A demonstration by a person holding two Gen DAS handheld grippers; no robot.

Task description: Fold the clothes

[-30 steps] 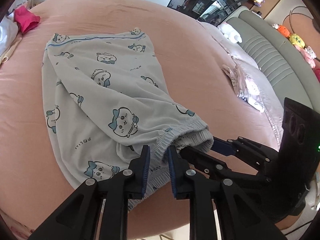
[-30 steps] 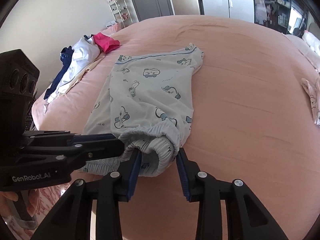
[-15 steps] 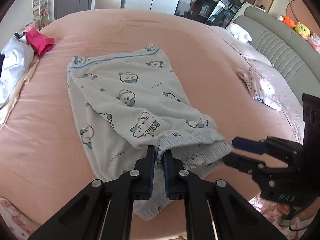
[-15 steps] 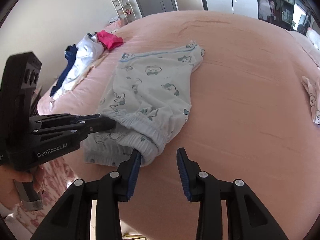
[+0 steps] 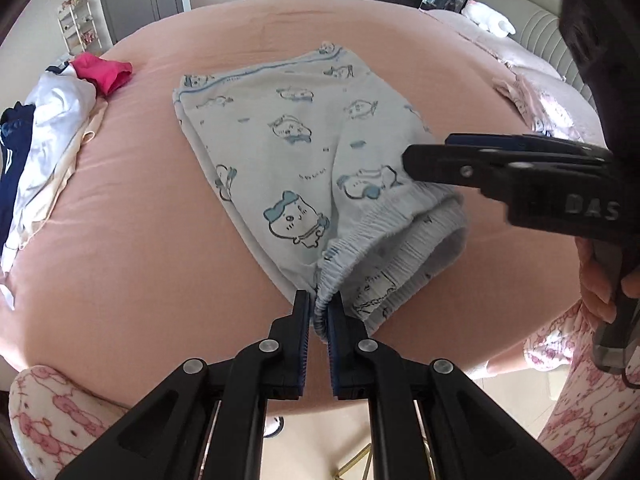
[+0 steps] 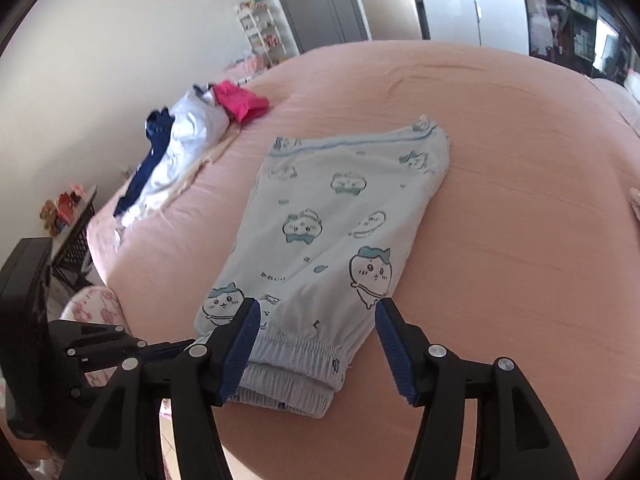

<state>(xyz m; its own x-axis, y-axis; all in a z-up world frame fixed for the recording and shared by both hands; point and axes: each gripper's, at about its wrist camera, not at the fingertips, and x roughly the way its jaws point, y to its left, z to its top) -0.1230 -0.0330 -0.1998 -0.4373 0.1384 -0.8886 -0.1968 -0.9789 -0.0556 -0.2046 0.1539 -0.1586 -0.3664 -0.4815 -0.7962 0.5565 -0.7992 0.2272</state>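
Pale blue pyjama trousers (image 5: 304,148) with cartoon prints lie folded lengthwise on the pink bed (image 5: 120,220), their elastic waistband nearest me. My left gripper (image 5: 319,312) is shut on the waistband's left corner at the bed's near edge. Over the trousers' right side hovers my right gripper (image 5: 416,160), held by a hand. In the right wrist view the right gripper (image 6: 316,328) is open wide above the waistband of the trousers (image 6: 340,216), holding nothing. The left gripper (image 6: 168,348) reaches in from the lower left, its tips hidden behind the right gripper's finger.
A pile of white, navy and pink clothes (image 5: 52,120) lies at the bed's left side. A small floral garment (image 5: 540,108) sits at the right near the grey headboard (image 5: 540,40). The person's pink-patterned sleeves (image 5: 580,400) are at the near edge. A shelf rack (image 6: 260,32) stands by the wall.
The right gripper let go of the waistband, opened wide and lifted. The left gripper shut on the waistband and drew it toward the near edge; the trousers now lie flatter.
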